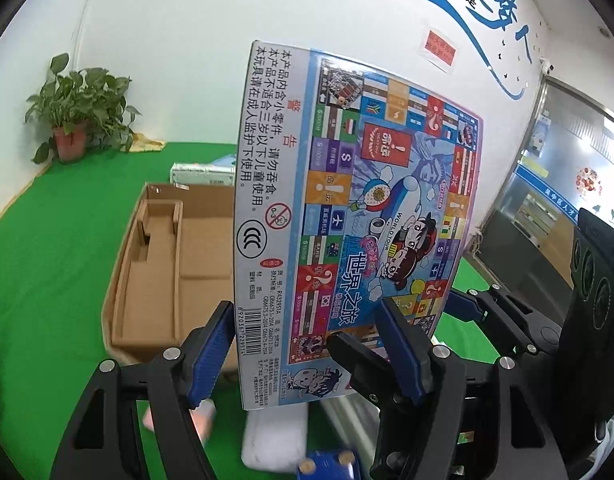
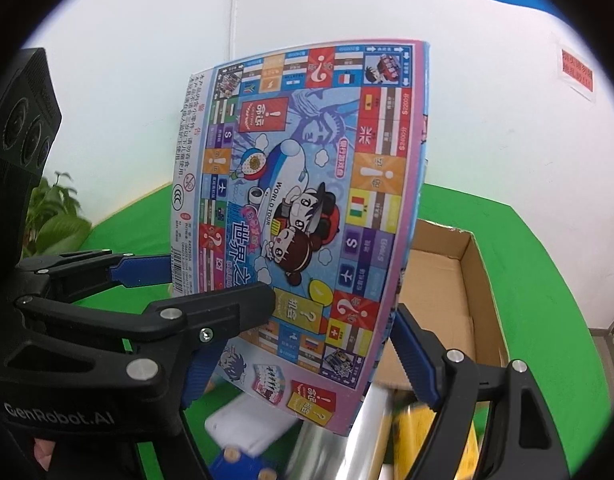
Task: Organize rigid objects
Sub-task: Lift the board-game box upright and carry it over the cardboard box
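At the far left of the left wrist view, the plant (image 1: 79,100) sits at the back corner of the tabletop (image 1: 47,260), well apart from your work, so it is no worry. The carton (image 1: 167,272) just right of it is one. Its near wall stands between you and its open floor, and a low swing could catch the box (image 1: 359,200) on that rim and lever it out of your hold. The box hangs in the air at frame centre, on end and tilted, printed face toward both cameras, in front of the carton and above the clutter. Your left gripper (image 1: 305,314) has its jaws spread wide and clamped on the box's lower left part. One pad sits on the left edge by the barcode and the other lies across the face, though I cannot tell exactly where it presses. That hold is low and near a corner, so the tall part above could tip or twist. Further right, in the right wrist view, your right gripper (image 2: 307,332) is likewise spread wide and clamped on the box's lower end, its right pad on the right edge. With both holds low and crowded together, uneven hands could rack the box or knock one tool against the other. Beneath lie a white pack (image 1: 275,440) and, lower right, a shiny roll (image 2: 355,432), and a slip would drop the box onto them.
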### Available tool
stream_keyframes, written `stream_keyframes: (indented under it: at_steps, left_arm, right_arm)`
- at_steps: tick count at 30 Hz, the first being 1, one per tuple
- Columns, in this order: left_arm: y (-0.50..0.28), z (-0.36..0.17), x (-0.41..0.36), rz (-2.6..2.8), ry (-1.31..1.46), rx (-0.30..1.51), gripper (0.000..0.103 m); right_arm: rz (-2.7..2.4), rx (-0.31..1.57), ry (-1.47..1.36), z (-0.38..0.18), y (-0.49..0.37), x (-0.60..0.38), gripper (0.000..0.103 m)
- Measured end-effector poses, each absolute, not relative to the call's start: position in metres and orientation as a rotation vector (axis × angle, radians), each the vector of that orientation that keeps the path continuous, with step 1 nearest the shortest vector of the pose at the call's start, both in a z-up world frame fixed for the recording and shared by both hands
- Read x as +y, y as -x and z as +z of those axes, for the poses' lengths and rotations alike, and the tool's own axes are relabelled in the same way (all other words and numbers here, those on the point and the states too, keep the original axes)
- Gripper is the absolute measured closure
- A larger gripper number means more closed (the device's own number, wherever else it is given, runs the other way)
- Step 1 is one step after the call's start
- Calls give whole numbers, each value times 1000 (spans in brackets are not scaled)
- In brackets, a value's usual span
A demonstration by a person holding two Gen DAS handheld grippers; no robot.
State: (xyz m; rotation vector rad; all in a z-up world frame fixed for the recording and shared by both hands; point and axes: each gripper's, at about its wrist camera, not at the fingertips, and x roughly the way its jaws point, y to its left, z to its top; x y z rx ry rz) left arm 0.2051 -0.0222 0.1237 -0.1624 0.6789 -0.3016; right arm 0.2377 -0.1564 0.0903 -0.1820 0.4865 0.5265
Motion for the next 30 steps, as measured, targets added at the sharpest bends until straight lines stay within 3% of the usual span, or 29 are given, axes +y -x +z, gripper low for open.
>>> stream_keyframes:
  at_steps: [6, 13, 30]
  left_arm:
    - [-260, 131, -17, -278, 165, 709, 35]
    - [-312, 104, -8, -235, 164, 794, 35]
    - [-350, 32, -1, -191, 165, 985, 35]
  right_arm:
    - [530, 517, 204, 96, -277, -141, 23]
    - [576, 636, 184, 83, -318, -139, 23]
    - [667, 995, 173, 3, -357, -129, 24]
